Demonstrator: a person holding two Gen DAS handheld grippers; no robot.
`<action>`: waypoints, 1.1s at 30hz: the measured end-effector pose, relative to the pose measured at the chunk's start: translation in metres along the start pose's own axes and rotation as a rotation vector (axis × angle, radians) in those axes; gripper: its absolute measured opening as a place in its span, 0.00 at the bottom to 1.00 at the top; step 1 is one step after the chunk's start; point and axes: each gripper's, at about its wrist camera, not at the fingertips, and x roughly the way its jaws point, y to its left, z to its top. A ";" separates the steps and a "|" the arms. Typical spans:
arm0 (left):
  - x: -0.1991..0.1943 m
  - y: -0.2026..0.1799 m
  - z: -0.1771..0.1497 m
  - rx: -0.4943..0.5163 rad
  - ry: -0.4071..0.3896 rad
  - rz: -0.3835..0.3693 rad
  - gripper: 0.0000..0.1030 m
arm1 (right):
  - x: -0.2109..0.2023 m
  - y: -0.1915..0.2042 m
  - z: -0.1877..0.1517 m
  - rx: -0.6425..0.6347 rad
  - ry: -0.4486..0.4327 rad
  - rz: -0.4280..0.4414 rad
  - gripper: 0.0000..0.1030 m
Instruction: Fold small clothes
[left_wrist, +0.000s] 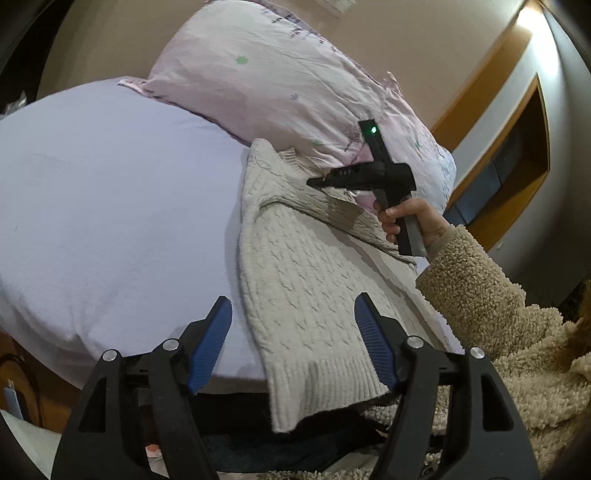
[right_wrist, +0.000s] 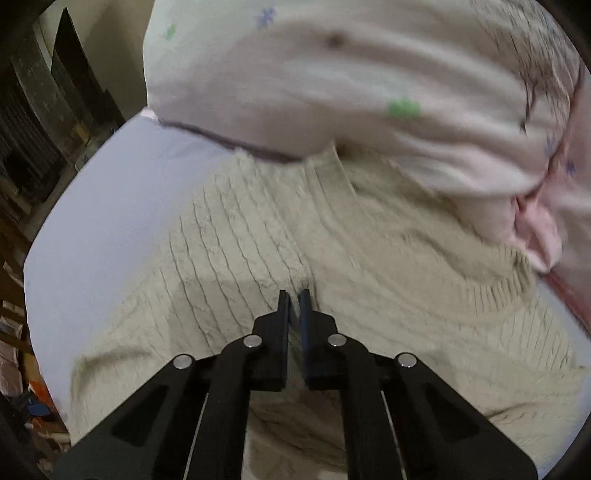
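A cream cable-knit sweater (left_wrist: 306, 266) lies on the lilac bed sheet (left_wrist: 110, 206), its ribbed hem hanging over the near edge. My left gripper (left_wrist: 293, 332) is open above the hem, its blue pads either side of the knit, holding nothing. My right gripper (left_wrist: 314, 181) shows in the left wrist view near the sweater's top, held in a hand. In the right wrist view the right gripper (right_wrist: 294, 295) has its jaws nearly closed just above the sweater (right_wrist: 240, 236); whether knit is pinched between them is unclear.
A pale floral pillow (left_wrist: 266, 74) lies at the head of the bed, touching the sweater's collar; it also shows in the right wrist view (right_wrist: 351, 81). The person's fleece sleeve (left_wrist: 487, 306) is at the right. Cluttered shelves (right_wrist: 33, 147) stand left of the bed.
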 end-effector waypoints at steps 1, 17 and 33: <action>0.001 0.002 0.001 -0.008 0.000 -0.001 0.67 | -0.003 0.001 0.004 0.021 -0.030 0.012 0.05; -0.010 0.000 -0.010 0.040 0.023 -0.012 0.86 | -0.132 -0.115 -0.122 0.339 -0.271 -0.010 0.66; 0.018 -0.003 -0.033 -0.009 0.281 -0.081 0.87 | -0.192 -0.119 -0.398 0.774 -0.039 0.444 0.67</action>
